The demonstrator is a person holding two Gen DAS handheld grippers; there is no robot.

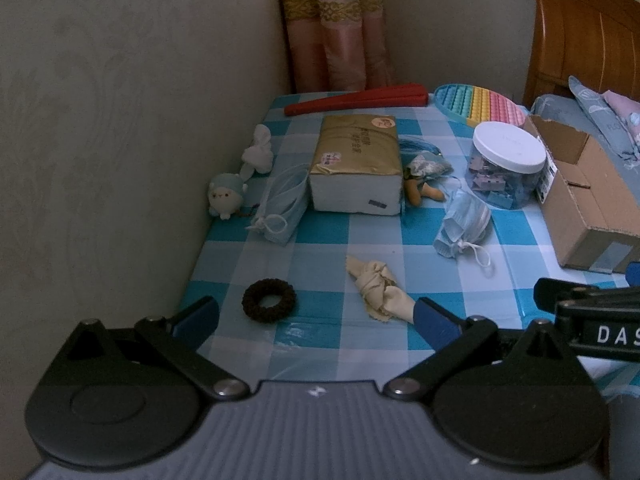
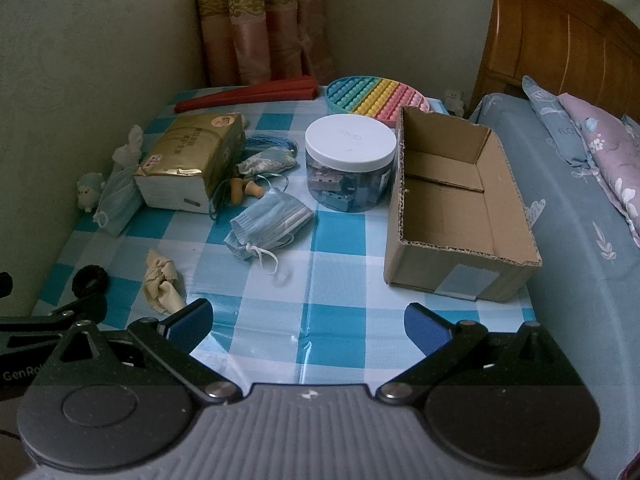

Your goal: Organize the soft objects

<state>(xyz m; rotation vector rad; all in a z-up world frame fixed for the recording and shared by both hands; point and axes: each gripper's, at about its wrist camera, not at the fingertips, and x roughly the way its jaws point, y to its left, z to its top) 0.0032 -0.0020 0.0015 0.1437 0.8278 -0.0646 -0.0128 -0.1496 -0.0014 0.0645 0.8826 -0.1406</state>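
Note:
My left gripper (image 1: 316,320) is open and empty above the table's near edge. A black hair scrunchie (image 1: 269,301) lies between its fingers, and a knotted beige cloth (image 1: 378,288) lies by its right finger. Two blue face masks (image 1: 280,204) (image 1: 464,220), a small plush sheep (image 1: 226,200), a white cloth toy (image 1: 259,151) and a small patterned pouch (image 1: 428,166) lie further back. My right gripper (image 2: 308,326) is open and empty, near the open cardboard box (image 2: 460,252), which is empty.
A gold tissue pack (image 1: 356,164), a clear jar with a white lid (image 2: 350,164), a red folded fan (image 1: 360,98) and a rainbow pop mat (image 2: 376,94) sit on the checked table (image 2: 340,280). A wall is left, a bed (image 2: 580,240) right.

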